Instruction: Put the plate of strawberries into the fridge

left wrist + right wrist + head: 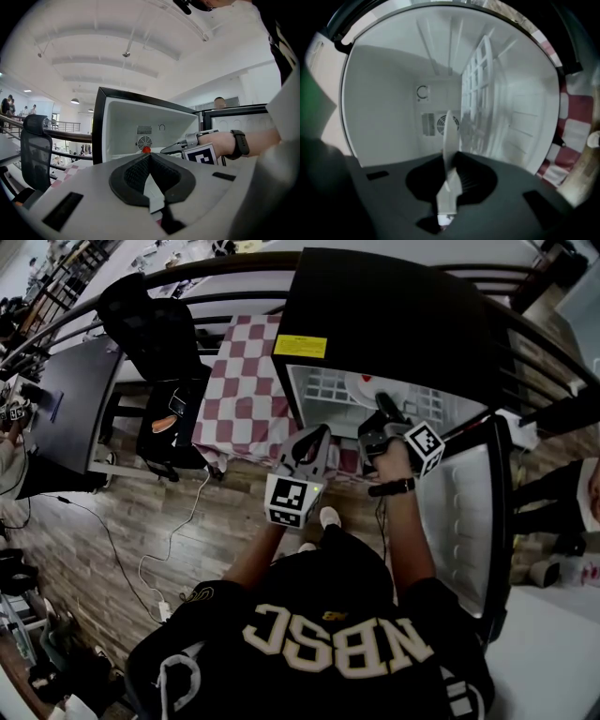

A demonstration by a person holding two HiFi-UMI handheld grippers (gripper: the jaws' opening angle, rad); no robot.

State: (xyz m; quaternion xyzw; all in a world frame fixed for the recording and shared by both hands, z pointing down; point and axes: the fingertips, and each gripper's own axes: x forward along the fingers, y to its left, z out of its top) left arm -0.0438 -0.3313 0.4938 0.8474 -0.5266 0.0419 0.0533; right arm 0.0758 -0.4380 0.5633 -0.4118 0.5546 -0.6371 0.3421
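Black jersey [328, 643] of the person fills the bottom of the head view. Ahead of it, the right gripper [384, 407] is clamped on the rim of the white round plate [360, 392]. In the right gripper view the rim sits edge-on between the ribbed black pads [472, 180].

The plate is already inside the white liner of the small black fridge [394, 306], with the fridge door [459, 521] swung open. Can't tell if the plate is resting on anything yet. One red strawberry [146, 149] shows on it.

The left gripper [149, 156] has its jaws together with nothing in them, and hangs outside the opening.

Handling guess: the plate looks thin, rigid and glossy. Ceramic or plastic, can't say. Pinched at one side of the rim, it'll want to droop, and round loose berries will roll if it tilts. Keep it level and bite deep on the rim. The white wire shelf [323, 385] and smooth moulded walls are close, so a hard knock is possible.
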